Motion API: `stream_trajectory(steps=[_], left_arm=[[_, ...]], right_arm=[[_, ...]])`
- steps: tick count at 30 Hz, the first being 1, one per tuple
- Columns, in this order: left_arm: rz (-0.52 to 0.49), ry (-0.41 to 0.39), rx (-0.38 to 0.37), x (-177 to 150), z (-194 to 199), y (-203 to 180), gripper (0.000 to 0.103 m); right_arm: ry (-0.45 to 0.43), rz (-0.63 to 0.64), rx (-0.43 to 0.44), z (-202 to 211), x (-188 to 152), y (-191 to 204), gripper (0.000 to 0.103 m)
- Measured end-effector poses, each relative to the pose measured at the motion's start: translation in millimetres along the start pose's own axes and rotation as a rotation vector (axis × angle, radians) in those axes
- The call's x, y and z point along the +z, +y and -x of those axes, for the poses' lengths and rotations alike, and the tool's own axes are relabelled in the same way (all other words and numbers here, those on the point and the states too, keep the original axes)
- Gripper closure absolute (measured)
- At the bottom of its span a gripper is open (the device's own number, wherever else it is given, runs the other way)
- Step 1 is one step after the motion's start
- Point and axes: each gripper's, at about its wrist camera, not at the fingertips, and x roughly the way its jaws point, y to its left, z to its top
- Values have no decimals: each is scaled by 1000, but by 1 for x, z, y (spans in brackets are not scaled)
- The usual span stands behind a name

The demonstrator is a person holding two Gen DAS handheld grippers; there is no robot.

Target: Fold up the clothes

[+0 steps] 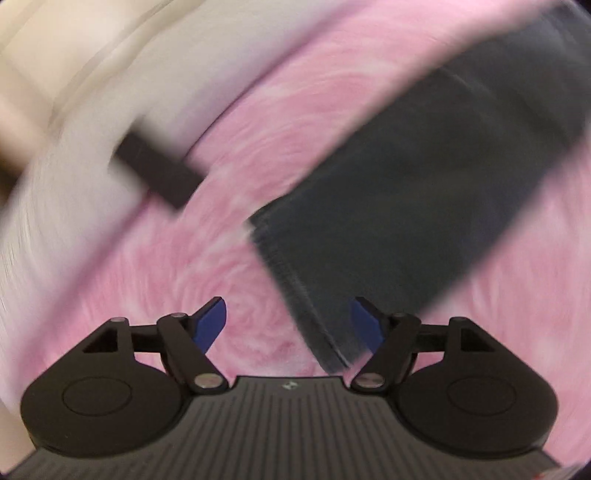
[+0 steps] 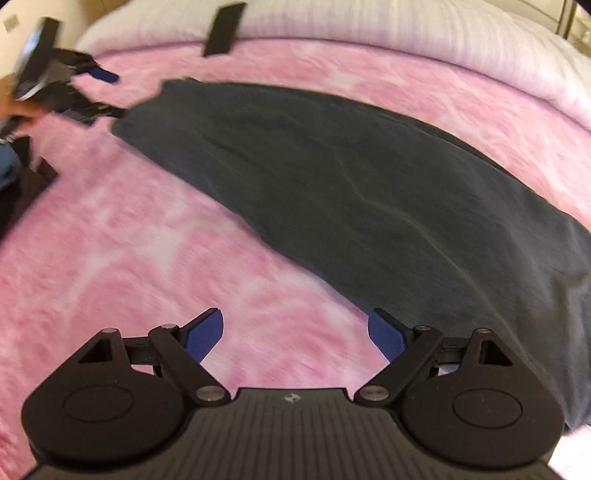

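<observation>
A dark grey garment (image 2: pixel 351 184) lies spread flat on a pink blanket (image 2: pixel 129 240), running from the far left to the near right. My right gripper (image 2: pixel 295 334) is open above bare blanket, and its right fingertip (image 2: pixel 386 336) is at the garment's near edge. In the blurred left wrist view my left gripper (image 1: pixel 290 326) is open, and the garment's narrow end (image 1: pixel 406 203) reaches down beside its right pad (image 1: pixel 365 328). Nothing is pinched. The right wrist view shows the left gripper (image 2: pixel 110 92) open at the garment's far-left corner.
White bedding (image 2: pixel 369 29) borders the blanket's far side. A flat black rectangular object (image 2: pixel 223 29) lies across that border and also shows as the black rectangle (image 1: pixel 155 170) in the left wrist view. A person's hand (image 2: pixel 14 110) and dark clothing (image 2: pixel 26 181) are at the left edge.
</observation>
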Motion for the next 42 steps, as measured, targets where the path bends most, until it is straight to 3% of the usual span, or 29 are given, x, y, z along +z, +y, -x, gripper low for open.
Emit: stream_trajectory(steps=[3, 6, 8, 11, 14, 16, 18, 19, 23, 25, 29, 34, 37, 39, 40, 41, 42], left_arm=[[-328, -76, 11, -12, 3, -52, 32], [-488, -99, 36, -18, -5, -83, 33], [-477, -101, 72, -15, -15, -86, 35], [-461, -87, 111, -8, -26, -80, 48], [-449, -68, 70, -2, -26, -71, 48], [-405, -75, -23, 0, -17, -61, 48], [-365, -81, -99, 0, -9, -50, 38], [-344, -82, -126, 0, -5, -45, 38], [-140, -66, -127, 7, 1, -10, 38], [-9, -55, -114, 12, 0, 10, 38], [211, -3, -77, 26, -24, 42, 38], [443, 62, -105, 33, -60, 63, 38], [534, 69, -175, 30, -70, 65, 55], [520, 85, -189, 31, -73, 59, 85], [511, 92, -195, 32, -75, 57, 94], [493, 94, -193, 32, -75, 53, 103], [479, 91, -189, 33, -73, 50, 103]], right_arm=[[19, 41, -92, -1, -17, -8, 15], [54, 117, -192, -1, -36, -19, 15], [66, 147, -260, 3, -48, -31, 15], [78, 167, -347, 12, -63, -53, 15], [68, 164, -372, 22, -70, -71, 15], [30, 131, -328, 30, -63, -76, 15], [-32, 134, -248, 36, -48, -77, 15], [-63, 146, -208, 38, -40, -76, 15], [-150, 229, -70, 23, 13, -78, 25], [-162, 283, -9, 5, 50, -82, 40], [-159, 381, 65, -35, 118, -89, 42], [-93, 478, 81, -83, 161, -97, 42], [-54, 510, 98, -93, 162, -98, 42], [-38, 511, 113, -96, 159, -99, 42], [-31, 511, 121, -97, 158, -99, 44], [-23, 511, 129, -99, 156, -100, 53], [-22, 500, 121, -99, 156, -102, 65]])
